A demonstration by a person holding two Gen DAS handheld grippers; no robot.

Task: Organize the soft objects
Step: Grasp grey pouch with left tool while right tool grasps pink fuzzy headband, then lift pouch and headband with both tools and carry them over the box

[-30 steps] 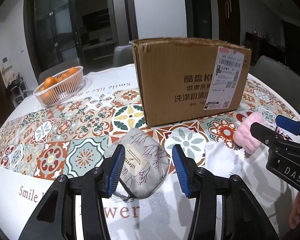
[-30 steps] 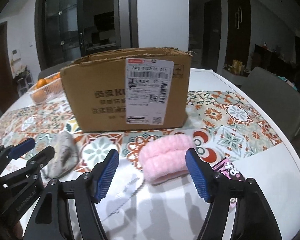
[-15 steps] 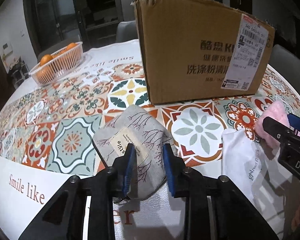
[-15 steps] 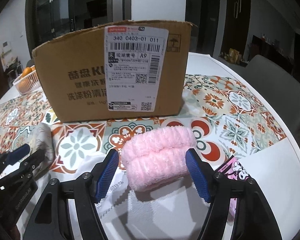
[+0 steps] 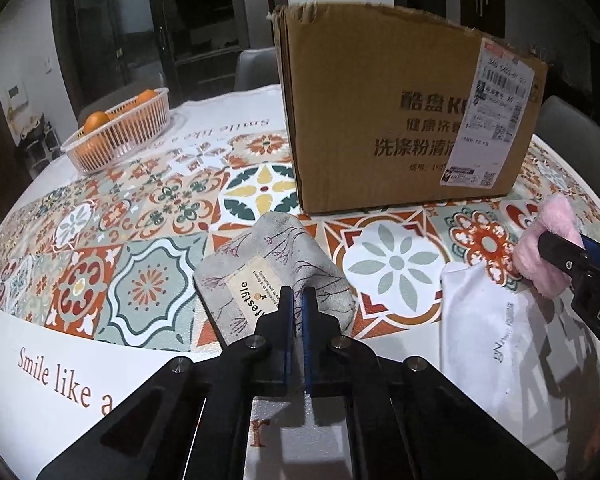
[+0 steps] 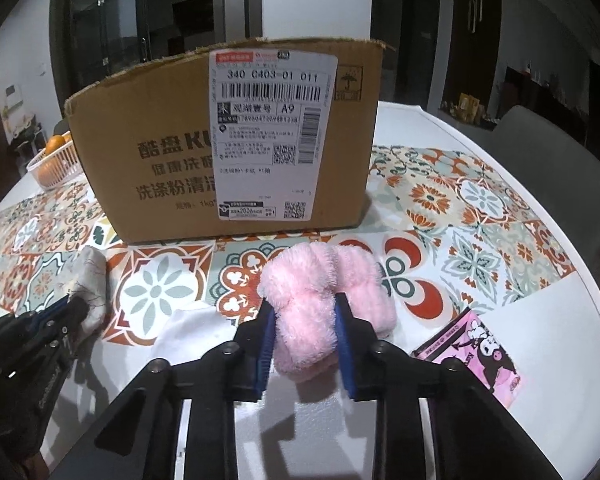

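Observation:
A grey fabric pouch [image 5: 268, 268] with a branch print and a cream label lies on the patterned tablecloth. My left gripper [image 5: 296, 304] is shut on its near edge. A fluffy pink headband [image 6: 312, 300] lies in front of the open cardboard box [image 6: 172, 160]. My right gripper [image 6: 304, 316] is shut on it, squeezing its near fold. The headband [image 5: 548, 248] and the right gripper also show at the right edge of the left wrist view. The box [image 5: 380, 120] stands just behind both items.
A white plastic packet [image 5: 500, 340] lies between the two grippers. A pink cartoon packet [image 6: 472, 344] lies right of the headband. A basket of oranges [image 5: 116, 132] stands at the far left. Grey chairs ring the round table [image 6: 540, 360].
Both grippers moved forward and closed. The left one shut on the grey pouch's edge, the right one shut on the pink headband, which now bunches up between the pads.

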